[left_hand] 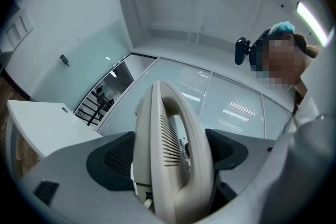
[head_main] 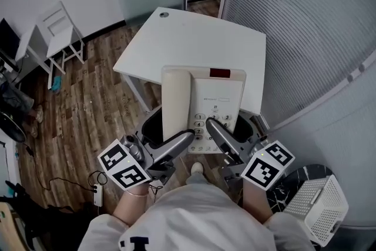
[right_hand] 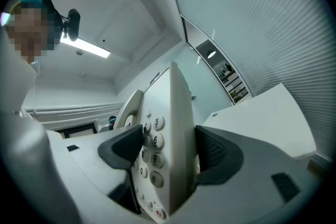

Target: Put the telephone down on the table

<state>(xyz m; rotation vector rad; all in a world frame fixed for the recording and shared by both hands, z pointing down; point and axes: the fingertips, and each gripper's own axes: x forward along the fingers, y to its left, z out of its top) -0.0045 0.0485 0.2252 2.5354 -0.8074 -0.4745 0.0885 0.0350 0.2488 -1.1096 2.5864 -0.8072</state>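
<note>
The left gripper (head_main: 185,139) is seen with its jaws closed on the handset (head_main: 176,104) side of the telephone (head_main: 202,109), whose near edge is gripped between both pads. The telephone is held up over the near edge of the white bench (head_main: 194,38). Its keypad edge is clamped between the jaws of the right gripper (head_main: 214,129).

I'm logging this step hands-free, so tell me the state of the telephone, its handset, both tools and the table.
telephone: held in the air by its near edge.
handset: seated in its cradle.
left tool: shut on the telephone's handset side.
right tool: shut on the telephone's keypad side.
table: standing, telephone not yet on it.
</note>
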